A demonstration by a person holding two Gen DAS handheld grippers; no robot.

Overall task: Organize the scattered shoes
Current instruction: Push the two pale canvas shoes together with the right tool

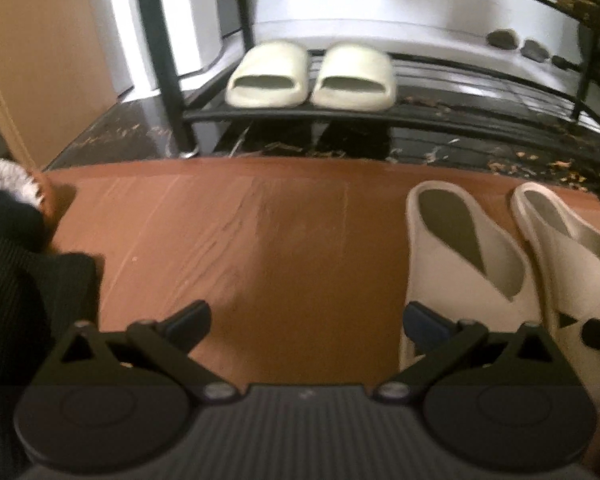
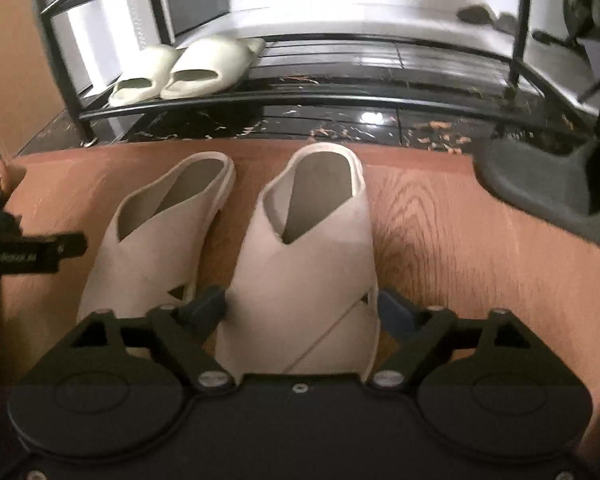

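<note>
Two beige cross-strap slippers lie side by side on the wooden floor, toes toward me. My right gripper (image 2: 300, 306) straddles the toe of the right slipper (image 2: 312, 232), and both pads touch its sides. The left slipper (image 2: 148, 232) lies just beside it. My left gripper (image 1: 306, 320) stands open over bare floor with nothing between its fingers. Its right finger (image 1: 424, 320) is close to the left slipper (image 1: 460, 248). A pair of cream slides (image 1: 308, 76) sits on the bottom shelf of the black shoe rack (image 1: 380, 118).
A dark grey shoe (image 2: 548, 184) lies on the floor at the right. A brown fur-lined slipper (image 1: 8, 176) shows at the far left, next to a dark sleeve. Black marble flooring runs under the rack. The rack's bottom shelf is bare to the right of the slides.
</note>
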